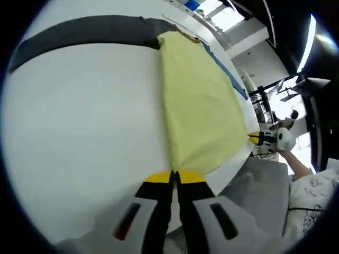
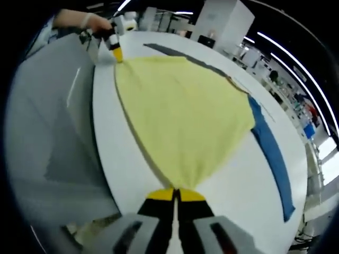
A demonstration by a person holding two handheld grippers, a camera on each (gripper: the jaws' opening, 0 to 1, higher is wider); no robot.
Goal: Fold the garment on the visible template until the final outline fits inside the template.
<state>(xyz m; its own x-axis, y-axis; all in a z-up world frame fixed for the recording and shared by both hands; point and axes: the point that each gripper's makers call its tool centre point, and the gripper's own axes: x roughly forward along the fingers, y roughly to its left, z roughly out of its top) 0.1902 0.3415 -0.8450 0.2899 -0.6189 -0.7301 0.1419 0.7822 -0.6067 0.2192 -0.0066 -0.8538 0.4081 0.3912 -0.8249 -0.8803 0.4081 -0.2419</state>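
Yellow garment [image 2: 180, 114]: spread on white counter [image 1: 79, 121], between grey [image 1: 79, 32] and blue tape strips [image 2: 273, 153]. Left claw [image 1: 174, 177] and right claw [image 2: 175, 193]: each clenched on a garment corner.

A pale yellow cloth garment [image 2: 183, 114] lies spread flat on the white table [image 2: 249, 185], stretched taut between two near corners. Its far edges meet the template: a dark grey tape strip [image 1: 79, 32] along one side and a blue tape strip [image 2: 273, 159] along another.
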